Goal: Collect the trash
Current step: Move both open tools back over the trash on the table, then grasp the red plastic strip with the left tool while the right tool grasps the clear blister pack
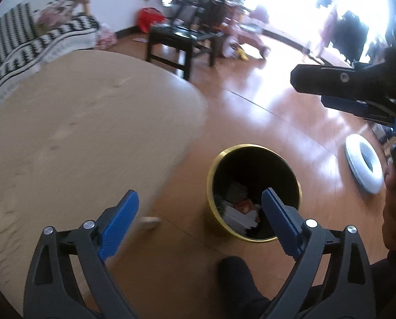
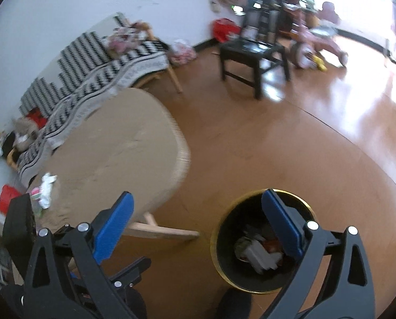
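Note:
A round bin with a gold rim [image 1: 211, 183] [image 2: 214, 242] stands on the wooden floor beside the beige table [image 1: 78, 133] [image 2: 118, 138]. Crumpled paper and wrappers [image 1: 240, 210] [image 2: 256, 252] lie inside it. My left gripper [image 1: 200, 196] hangs open above the bin's left side, nothing between its blue pads. My right gripper [image 2: 198, 195] is open and empty too, its right finger over the bin. Part of the right gripper [image 1: 344, 90] shows at the upper right of the left wrist view. White crumpled trash [image 2: 47, 186] lies on the table's left edge.
A dark foot [image 1: 235, 279] stands just before the bin. A white ring-shaped object [image 1: 354, 159] lies on the floor to the right. A black stool [image 2: 251, 53], a pink tricycle [image 2: 317, 37] and a sofa under a black-and-white blanket [image 2: 91, 61] stand farther back.

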Action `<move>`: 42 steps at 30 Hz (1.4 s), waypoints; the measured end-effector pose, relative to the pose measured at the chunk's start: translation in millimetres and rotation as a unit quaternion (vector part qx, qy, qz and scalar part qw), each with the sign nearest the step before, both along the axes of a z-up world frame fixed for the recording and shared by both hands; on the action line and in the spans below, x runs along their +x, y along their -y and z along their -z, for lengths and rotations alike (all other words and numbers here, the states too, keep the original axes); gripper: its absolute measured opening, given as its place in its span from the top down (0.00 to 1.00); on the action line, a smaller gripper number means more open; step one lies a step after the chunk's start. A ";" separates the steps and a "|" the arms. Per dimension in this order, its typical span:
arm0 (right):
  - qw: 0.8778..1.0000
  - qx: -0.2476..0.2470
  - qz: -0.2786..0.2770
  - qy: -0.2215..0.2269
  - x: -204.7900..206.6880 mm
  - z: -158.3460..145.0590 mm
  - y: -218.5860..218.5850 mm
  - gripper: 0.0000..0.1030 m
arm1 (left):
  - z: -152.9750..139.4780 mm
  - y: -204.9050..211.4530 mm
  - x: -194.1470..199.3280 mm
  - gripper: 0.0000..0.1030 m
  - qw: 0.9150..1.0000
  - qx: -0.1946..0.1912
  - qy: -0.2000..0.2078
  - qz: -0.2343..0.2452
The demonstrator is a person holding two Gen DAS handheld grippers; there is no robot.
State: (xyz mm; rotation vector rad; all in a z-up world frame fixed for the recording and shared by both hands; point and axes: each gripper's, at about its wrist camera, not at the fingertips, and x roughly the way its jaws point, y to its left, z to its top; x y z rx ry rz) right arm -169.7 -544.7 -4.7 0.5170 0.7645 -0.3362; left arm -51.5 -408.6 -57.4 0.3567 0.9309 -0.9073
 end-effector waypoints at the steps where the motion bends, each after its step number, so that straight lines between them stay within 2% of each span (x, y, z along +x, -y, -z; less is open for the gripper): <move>1: 1.000 -0.001 -0.010 0.004 6.4 -4.5 -8.2 0.09 | -6.0 -14.6 7.4 0.11 1.000 -0.005 0.002 -0.015; 6: 0.997 -0.009 -0.078 0.022 55.9 -25.6 -68.3 0.09 | -25.4 -86.2 39.8 0.11 0.996 -0.018 0.007 -0.082; 10: 0.991 -0.006 -0.128 0.032 99.6 -38.1 -121.9 0.09 | -36.9 -164.2 65.7 0.11 0.988 -0.022 0.017 -0.149; 12: 0.988 -0.005 -0.153 0.034 120.1 -41.3 -151.7 0.09 | -39.9 -202.7 79.0 0.11 0.982 -0.021 0.020 -0.185; 15: 0.980 -0.003 -0.195 0.031 148.6 -40.6 -196.1 0.09 | -42.6 -272.1 97.7 0.11 0.968 -0.016 0.025 -0.250; 17: 0.973 -0.002 -0.230 0.026 166.0 -36.7 -229.1 0.09 | -45.0 -311.2 107.4 0.11 0.959 -0.015 0.028 -0.282; 21: 0.950 -0.012 -0.313 0.010 192.8 -21.2 -301.8 0.09 | -47.4 -396.1 127.5 0.11 0.939 -0.020 0.029 -0.343; 23: 0.938 -0.022 -0.346 0.001 201.9 -12.8 -330.7 0.09 | -44.1 -429.7 133.7 0.11 0.932 -0.019 0.027 -0.360; 25: 0.923 -0.038 -0.383 -0.012 208.9 -0.3 -361.6 0.09 | -36.4 -461.3 139.3 0.11 0.930 -0.012 0.026 -0.367; 28: 0.898 -0.077 -0.432 -0.030 216.2 17.3 -403.1 0.10 | -21.2 -487.7 143.6 0.11 0.932 0.004 0.030 -0.361; 30: 0.879 -0.111 -0.463 -0.040 215.3 31.8 -426.7 0.11 | -8.3 -497.4 150.0 0.11 0.937 0.027 0.031 -0.346; 32: 0.869 -0.126 -0.476 -0.048 217.8 41.7 -439.6 0.15 | 0.3 -500.0 156.0 0.11 0.944 0.045 0.039 -0.323; 36: 0.858 -0.143 -0.489 -0.067 228.4 61.8 -457.8 0.18 | 5.0 -487.7 153.1 0.11 0.958 0.066 0.069 -0.270; 40: 0.850 -0.150 -0.499 -0.074 239.4 73.8 -470.5 0.29 | 18.0 -471.2 160.2 0.12 0.961 0.101 0.095 -0.238; 42: 0.847 -0.156 -0.504 -0.068 242.5 75.4 -474.3 0.32 | 18.1 -466.2 161.1 0.16 0.963 0.093 0.111 -0.226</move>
